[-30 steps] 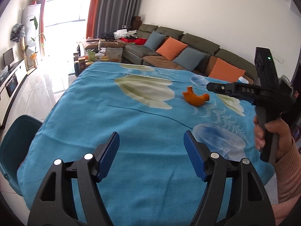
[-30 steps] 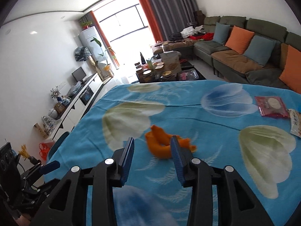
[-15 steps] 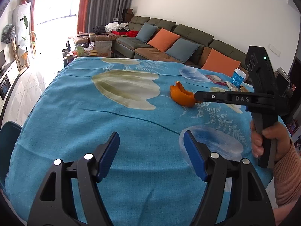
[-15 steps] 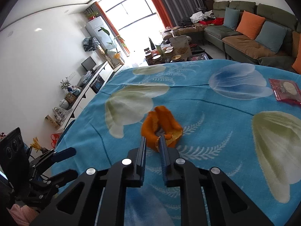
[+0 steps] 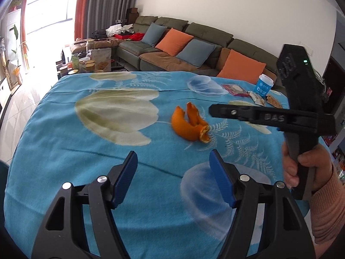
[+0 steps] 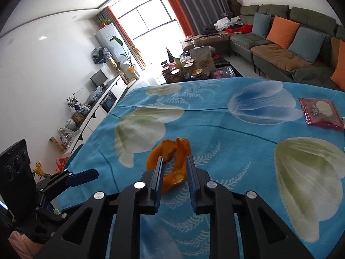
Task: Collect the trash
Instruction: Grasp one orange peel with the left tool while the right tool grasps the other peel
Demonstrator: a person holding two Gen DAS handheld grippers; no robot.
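Right wrist view has the orange peel (image 6: 172,164) lying on the blue flowered cloth of the worktop (image 6: 215,116), its near end between the fingers of the right claw (image 6: 173,168). Half a second ago those fingers were nearly pressed together on the peel's near edge; now they stand farther apart and are opening, with the peel between them. Whether the pads press on it cannot be told here. That reads as a first pinch that caught too little, so the right claw seems to be resetting around more of the peel before it can lift.

From the left wrist view the peel (image 5: 189,125) rests flat on the cloth, with the right claw's finger (image 5: 237,112) reaching over it. The left claw (image 5: 173,172) is spread wide and holds nothing, nearer the front edge of the worktop; since a second ago it has swung toward the peel, which now sits closer to the middle of its view.

Farther off, on the right side, lie a red snack packet (image 6: 320,113), other wrappers (image 5: 256,97) and a blue paper cup (image 5: 264,85), all yet to be collected.
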